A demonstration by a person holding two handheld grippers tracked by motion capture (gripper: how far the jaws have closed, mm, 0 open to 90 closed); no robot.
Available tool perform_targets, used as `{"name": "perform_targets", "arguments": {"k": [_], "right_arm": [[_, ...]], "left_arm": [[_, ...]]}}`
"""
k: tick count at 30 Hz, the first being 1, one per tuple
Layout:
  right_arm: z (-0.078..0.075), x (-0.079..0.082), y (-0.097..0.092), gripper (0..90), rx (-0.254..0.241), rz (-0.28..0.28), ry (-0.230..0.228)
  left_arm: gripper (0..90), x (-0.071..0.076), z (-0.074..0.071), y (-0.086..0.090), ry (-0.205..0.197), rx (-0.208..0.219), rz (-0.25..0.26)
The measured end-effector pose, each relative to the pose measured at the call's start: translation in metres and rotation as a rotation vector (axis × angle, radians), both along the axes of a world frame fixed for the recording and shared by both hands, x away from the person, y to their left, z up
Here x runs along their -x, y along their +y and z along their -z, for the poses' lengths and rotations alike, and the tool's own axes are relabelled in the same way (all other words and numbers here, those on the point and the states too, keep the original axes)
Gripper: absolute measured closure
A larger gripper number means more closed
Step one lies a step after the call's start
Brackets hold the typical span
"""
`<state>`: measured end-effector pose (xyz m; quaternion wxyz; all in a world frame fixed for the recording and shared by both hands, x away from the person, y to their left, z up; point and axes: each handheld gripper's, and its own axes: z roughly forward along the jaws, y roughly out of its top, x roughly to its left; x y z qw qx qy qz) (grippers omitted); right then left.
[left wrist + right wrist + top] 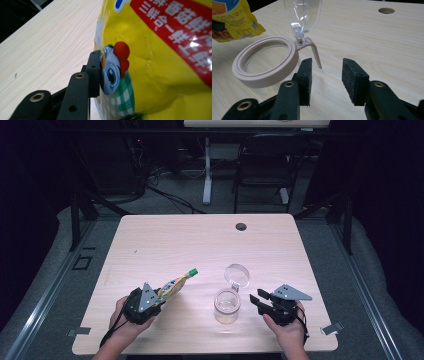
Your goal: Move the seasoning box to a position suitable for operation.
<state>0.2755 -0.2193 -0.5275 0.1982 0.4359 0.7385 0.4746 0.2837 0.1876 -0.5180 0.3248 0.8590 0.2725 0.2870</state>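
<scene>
Left hand-held gripper [161, 301]: at the near-left of the counter in the high view, held in the person's left hand [126, 322], its jaws clenched on the lower end of the pouch; in the left gripper view one black pad [95, 72] presses flat against the printed foil.
Pouch [175, 285]: yellow, with a red band of print and a cartoon chick on a green check patch (seen close in the left gripper view [155, 57]); it slants up and to the right from the gripper, its green tip toward the lid. Whether its free end touches the wood I cannot tell.
Counter [200, 240]: pale wood, with a round cable hole [241, 226] at the far side.
Jar [227, 306]: clear, standing upright near the front edge, between the two grippers, apart from both.
Lid [236, 274]: clear and round, hinged open and tilted back behind the jar; in the right gripper view its clear dome [302, 15] rises from a beige rim ring [265, 62] with a small beige clasp [315, 53] hanging just ahead of the jaws.
Right hand-held gripper [256, 300]: at the near-right, in the person's right hand [287, 327], pointing left toward the jar. Jaws released, standing apart with nothing between the pads (bare wood shows in the gap in the right gripper view [325, 82]); near the jar, not touching it.
</scene>
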Motion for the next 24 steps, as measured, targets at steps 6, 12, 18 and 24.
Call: {"name": "perform_targets", "arguments": {"k": [6,12,18,24], "right_arm": [[0.002,-0.001,0.002,58.5,0.012,0.003,0.015],[0.003,-0.002,0.003,56.2,0.015,-0.006,0.022],[0.002,0.0,0.006,56.0,0.039,-0.018,0.008],[0.001,0.002,0.005,54.9,0.04,-0.015,-0.015]], "left_arm": [[66.7,0.004,0.003,-0.007,-0.035,-0.05,-0.002],[66.7,0.008,0.003,-0.016,-0.09,-0.132,-0.005],[66.7,0.007,0.003,-0.023,-0.111,-0.165,0.007],[66.7,0.003,0.002,-0.031,-0.137,-0.194,0.015]]}}
